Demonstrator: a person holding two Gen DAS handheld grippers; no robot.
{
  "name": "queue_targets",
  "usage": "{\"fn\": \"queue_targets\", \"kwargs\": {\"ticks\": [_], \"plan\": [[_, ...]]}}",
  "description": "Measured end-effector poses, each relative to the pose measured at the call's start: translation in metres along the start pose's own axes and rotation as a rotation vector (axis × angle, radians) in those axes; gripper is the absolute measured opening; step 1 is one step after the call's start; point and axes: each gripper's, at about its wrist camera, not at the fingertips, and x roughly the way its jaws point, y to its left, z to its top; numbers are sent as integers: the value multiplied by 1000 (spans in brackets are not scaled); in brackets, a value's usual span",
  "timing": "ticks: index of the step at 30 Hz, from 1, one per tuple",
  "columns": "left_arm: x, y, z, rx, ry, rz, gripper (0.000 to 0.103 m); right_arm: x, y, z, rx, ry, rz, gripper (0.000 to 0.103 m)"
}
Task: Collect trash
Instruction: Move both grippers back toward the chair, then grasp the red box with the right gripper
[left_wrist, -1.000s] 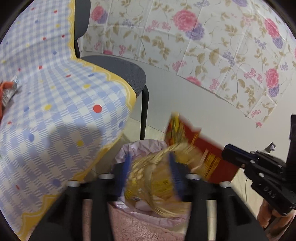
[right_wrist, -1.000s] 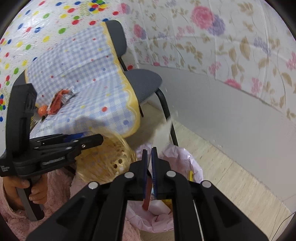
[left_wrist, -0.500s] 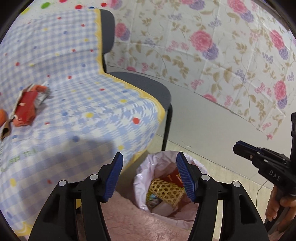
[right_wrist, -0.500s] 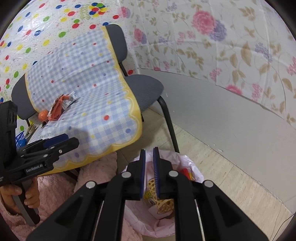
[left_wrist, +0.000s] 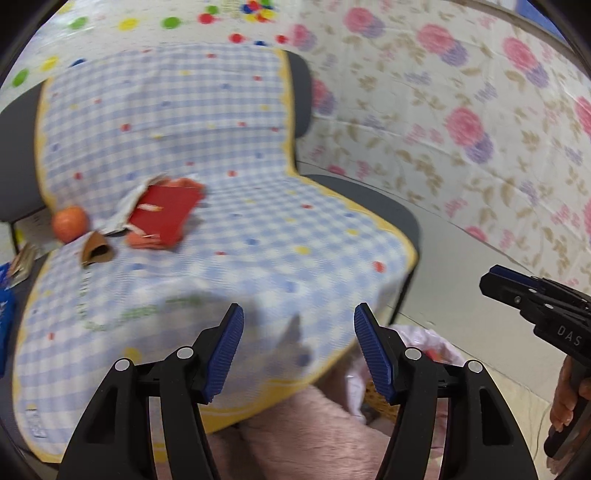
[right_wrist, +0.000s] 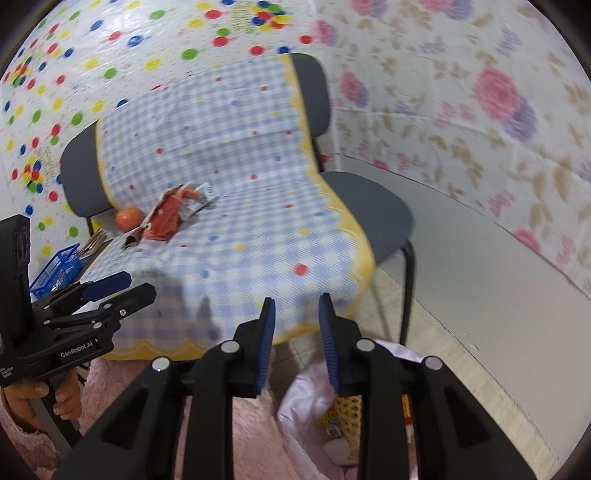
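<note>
Having dropped their wrappers into the pink-lined bin (right_wrist: 310, 391), both empty hand-held grippers, left hand-held gripper (left_wrist: 298, 350) and right hand-held gripper (right_wrist: 297, 343), are opening and swing up toward the red wrapper (left_wrist: 162, 218) left on the checked surface (left_wrist: 277, 229).

Counts on and around the checked cloth

Two grey chairs (right_wrist: 369, 206) share one blue-and-white checked cloth with a yellow border (right_wrist: 236, 229) — at centre left on it, one round orange fruit (right_wrist: 128, 218), one red snack wrapper (right_wrist: 166, 218) and one brown paper scrap (left_wrist: 94, 251); one pink-lined bin (right_wrist: 306, 391) at lower right, one blue plastic basket (right_wrist: 55, 269) at left.
</note>
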Motion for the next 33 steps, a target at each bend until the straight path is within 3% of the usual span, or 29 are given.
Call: {"fn": "queue_targets", "kwargs": {"ticks": [6, 8, 13, 18, 33], "plan": [[-6, 47, 5, -75, -19, 92, 67, 24, 36, 24, -73, 3, 65, 34], [-8, 66, 9, -100, -32, 134, 68, 33, 50, 34, -102, -3, 90, 43], [-16, 110, 23, -146, -68, 233, 69, 58, 80, 60, -146, -14, 145, 48], [-20, 148, 35, -193, -83, 324, 70, 91, 108, 85, -172, -4, 201, 48], [2, 214, 71, -223, -73, 455, 70, 190, 171, 161, -191, 21, 265, 48]]}}
